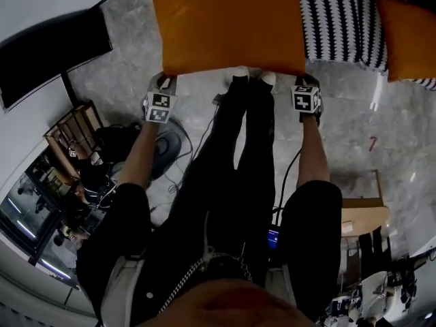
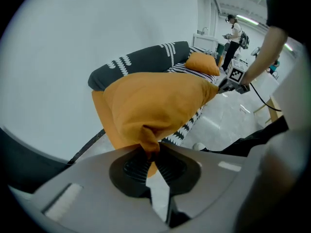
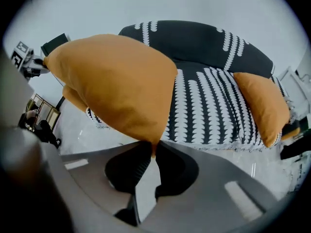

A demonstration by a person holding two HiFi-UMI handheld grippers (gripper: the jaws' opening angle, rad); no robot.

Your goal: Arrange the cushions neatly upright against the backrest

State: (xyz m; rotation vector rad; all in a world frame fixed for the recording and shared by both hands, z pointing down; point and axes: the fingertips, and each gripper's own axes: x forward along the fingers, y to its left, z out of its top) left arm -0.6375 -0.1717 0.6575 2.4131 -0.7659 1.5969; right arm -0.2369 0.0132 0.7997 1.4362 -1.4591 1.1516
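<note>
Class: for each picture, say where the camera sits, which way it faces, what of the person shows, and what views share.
Head view: on the person's head, facing steeply down; forearms, legs, left hand-held gripper and right hand-held gripper at the orange cushion.
Left gripper view: on the left one, looking along jaws shut on a cushion corner toward the sofa; right forearm shows.
Right gripper view: same, other corner, facing the sofa.
Shared: cushion, sofa.

One plump orange cushion [image 1: 228, 26] hangs in the air in front of the sofa [image 1: 340, 19] - held up by two bunched corners, its broad face flat. The second cushion [image 1: 409, 39] - also orange - lies slanted on the black-and-white seat near the right end.
</note>
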